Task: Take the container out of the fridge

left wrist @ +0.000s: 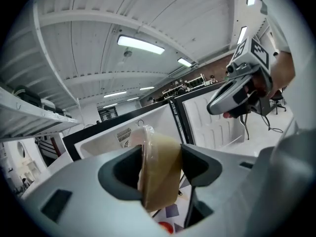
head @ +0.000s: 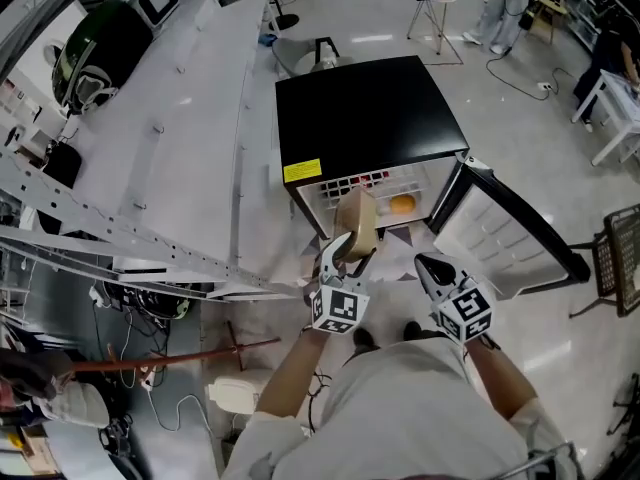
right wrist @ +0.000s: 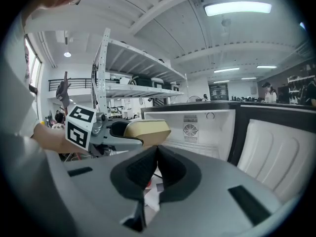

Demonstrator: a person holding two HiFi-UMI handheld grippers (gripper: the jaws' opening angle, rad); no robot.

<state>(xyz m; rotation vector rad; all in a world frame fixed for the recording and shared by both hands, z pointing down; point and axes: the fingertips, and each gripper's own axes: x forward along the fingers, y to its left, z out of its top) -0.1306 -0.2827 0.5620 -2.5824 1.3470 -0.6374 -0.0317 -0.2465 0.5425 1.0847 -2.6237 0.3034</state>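
The left gripper [head: 352, 253] is clamping the tan, film-covered container [left wrist: 159, 167] just outside the open mini fridge [head: 370, 118], which is holding a round orange item [head: 402, 205]. The print on its yellow sticker [head: 301, 171] is too small to read. The right gripper [right wrist: 157, 169] is keeping its jaws together, empty.

No words or numbers can be read. A yellow label [head: 301, 171] sits on the fridge [head: 365, 118] top, just beyond the left gripper [head: 352, 248], but its print is too small to read. That gripper's cube [head: 338, 308] shows only black-and-white square markers, no letters.
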